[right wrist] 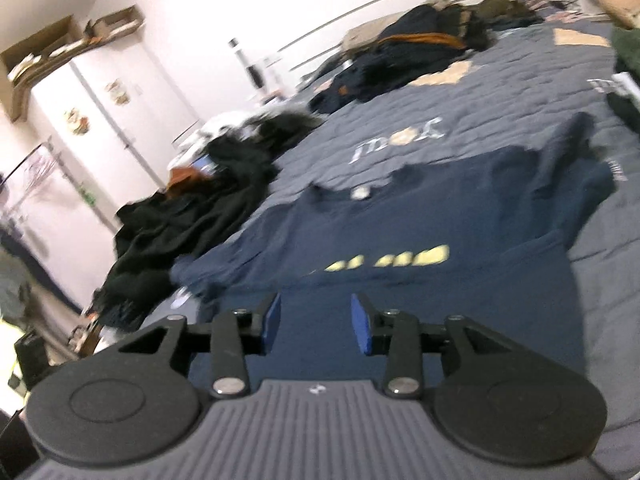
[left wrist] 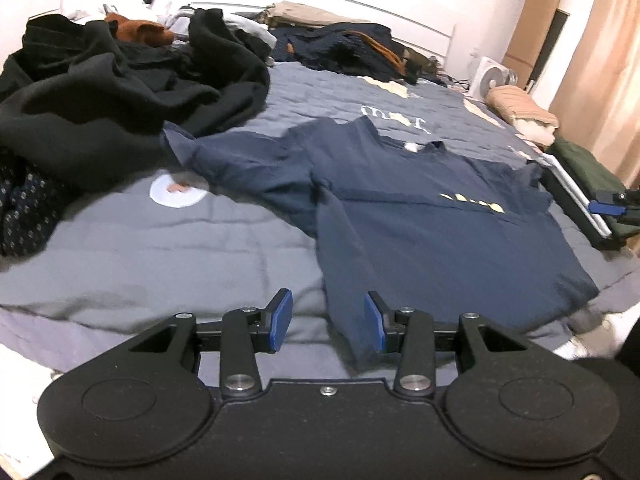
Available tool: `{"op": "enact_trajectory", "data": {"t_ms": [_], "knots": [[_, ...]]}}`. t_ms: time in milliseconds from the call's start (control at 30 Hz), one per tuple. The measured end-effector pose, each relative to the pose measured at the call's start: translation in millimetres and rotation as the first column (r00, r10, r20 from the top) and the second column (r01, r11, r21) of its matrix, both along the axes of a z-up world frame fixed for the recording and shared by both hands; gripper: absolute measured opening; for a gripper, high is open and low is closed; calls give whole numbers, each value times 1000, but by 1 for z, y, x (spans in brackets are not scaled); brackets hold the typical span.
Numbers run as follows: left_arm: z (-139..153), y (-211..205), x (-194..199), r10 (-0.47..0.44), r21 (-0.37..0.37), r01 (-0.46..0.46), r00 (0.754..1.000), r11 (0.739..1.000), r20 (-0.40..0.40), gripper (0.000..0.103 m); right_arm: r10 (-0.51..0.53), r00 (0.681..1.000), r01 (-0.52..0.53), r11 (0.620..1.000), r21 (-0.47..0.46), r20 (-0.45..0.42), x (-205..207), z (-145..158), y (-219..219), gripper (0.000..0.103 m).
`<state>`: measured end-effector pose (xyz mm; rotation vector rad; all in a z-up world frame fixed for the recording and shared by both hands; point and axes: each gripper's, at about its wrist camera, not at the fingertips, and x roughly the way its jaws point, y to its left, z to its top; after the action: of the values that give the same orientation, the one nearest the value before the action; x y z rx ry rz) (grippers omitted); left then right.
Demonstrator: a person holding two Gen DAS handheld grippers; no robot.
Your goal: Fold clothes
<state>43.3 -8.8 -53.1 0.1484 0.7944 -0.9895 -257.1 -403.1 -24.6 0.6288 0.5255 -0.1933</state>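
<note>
**Navy T-shirt spread on the bed, both tools empty**

My left tool and my right tool both stand with their blue pads apart and nothing between them. They hover over the near hem of the navy T-shirt, which lies flat on the grey quilt of the bed, collar away from me.

Pale yellow print runs across the shirt's chest, but it is too blurred to read. A small white tag shows inside the collar. White script is stitched on the quilt beyond it (upside down from here, and I cannot make it out).

A heap of black clothes crowds the shirt's left sleeve. More dark garments lie by the far rail, and a folded green stack sits to the right.
</note>
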Motion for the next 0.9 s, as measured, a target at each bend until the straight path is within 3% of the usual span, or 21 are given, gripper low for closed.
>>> {"op": "enact_trajectory", "data": {"t_ms": [367,533,733,767,900], "knots": [[-30,-7,-22,-79,45,78,997,996,24,35,149,983,-154,987,-41,-106,35,21,72,38],[-47,-18,-20,-115,92,112,993,989,28,33,169,978,-174,984,-33,-122,48,23,83,38],[-60,-28,-9,-120,64,122,992,990,-28,32,182,972,-185,983,-6,-150,64,14,87,38],[-61,-30,-7,-125,55,127,991,990,-38,22,185,970,-188,982,-3,-157,68,11,87,38],[-63,-36,-5,-171,47,173,984,984,-51,4,199,964,-200,980,10,-174,77,3,88,38]]}}
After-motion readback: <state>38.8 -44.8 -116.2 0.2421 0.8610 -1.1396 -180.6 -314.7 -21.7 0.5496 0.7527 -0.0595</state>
